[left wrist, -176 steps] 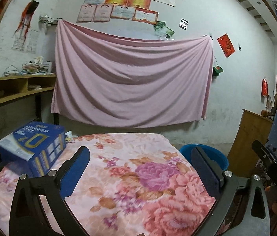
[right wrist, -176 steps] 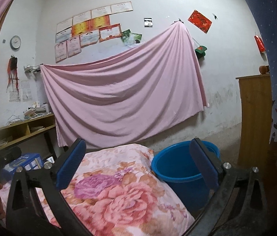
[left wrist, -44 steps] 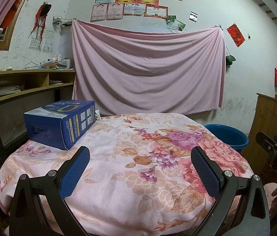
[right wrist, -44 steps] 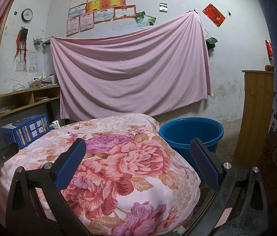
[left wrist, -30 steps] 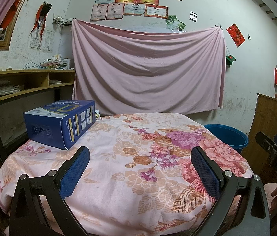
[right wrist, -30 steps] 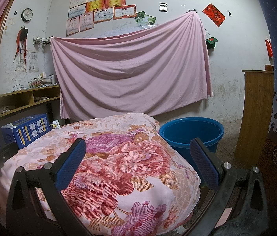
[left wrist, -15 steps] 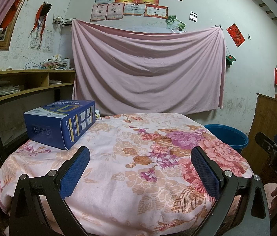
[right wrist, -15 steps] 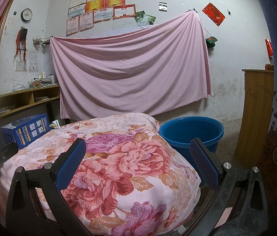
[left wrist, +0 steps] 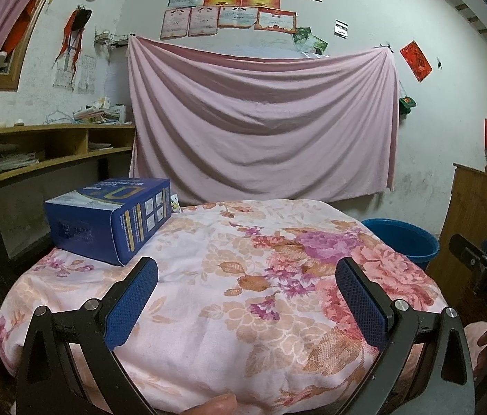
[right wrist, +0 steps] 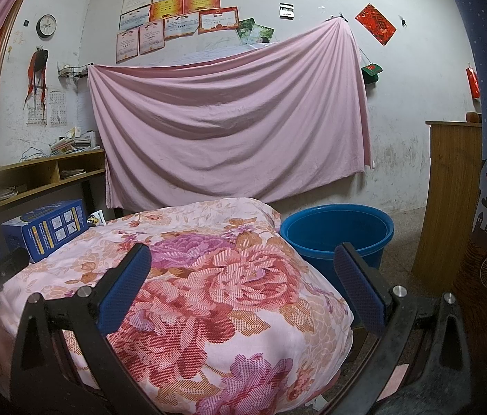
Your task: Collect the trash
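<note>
Both grippers, left (left wrist: 246, 288) and right (right wrist: 242, 276), hover with jaws spread wide and empty. The box (left wrist: 110, 217) and a small wrapper (right wrist: 95, 219) lie on the quilt (left wrist: 243, 294). The bucket (right wrist: 338, 233) stands beside it, contents unseen; progress cannot be judged.

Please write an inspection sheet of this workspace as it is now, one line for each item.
Surface: floral pink quilt covering a table.
Job's things: blue cardboard box lying on the quilt's left side; round blue plastic tub on the floor, right of it.
Clutter: small packet behind the box.
Grippers: left claw and right claw open, empty.
Cables: nothing seen.
Surroundings: pink sheet on the wall, wooden shelf.
</note>
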Demonstrator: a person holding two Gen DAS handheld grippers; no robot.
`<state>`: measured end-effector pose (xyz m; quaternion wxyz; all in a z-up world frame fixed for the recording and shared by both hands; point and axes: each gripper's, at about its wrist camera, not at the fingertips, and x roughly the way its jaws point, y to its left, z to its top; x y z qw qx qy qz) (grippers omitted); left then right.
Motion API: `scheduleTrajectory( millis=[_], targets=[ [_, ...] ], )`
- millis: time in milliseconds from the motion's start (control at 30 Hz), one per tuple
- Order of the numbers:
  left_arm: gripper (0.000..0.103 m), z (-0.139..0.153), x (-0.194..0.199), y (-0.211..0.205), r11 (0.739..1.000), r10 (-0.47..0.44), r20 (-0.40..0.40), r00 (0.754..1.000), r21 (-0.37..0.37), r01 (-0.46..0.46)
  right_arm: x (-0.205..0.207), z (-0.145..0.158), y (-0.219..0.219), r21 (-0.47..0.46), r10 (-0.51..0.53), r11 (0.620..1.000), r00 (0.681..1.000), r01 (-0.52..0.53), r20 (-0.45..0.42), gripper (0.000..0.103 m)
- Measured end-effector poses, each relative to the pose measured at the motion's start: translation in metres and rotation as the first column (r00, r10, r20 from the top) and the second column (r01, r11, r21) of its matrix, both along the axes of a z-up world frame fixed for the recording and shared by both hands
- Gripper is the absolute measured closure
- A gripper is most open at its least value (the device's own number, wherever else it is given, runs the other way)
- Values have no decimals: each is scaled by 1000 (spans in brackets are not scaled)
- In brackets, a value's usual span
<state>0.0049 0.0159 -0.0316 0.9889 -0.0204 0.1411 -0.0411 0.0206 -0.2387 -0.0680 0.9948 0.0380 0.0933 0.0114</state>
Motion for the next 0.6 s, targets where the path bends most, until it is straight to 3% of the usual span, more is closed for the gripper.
scheduleTrajectory(
  millis=[600],
  targets=[
    [2, -5, 4, -7, 999, -4, -6, 1000, 38, 4, -2, -6, 3, -1, 1, 1000, 1000, -1, -4, 0]
  ],
)
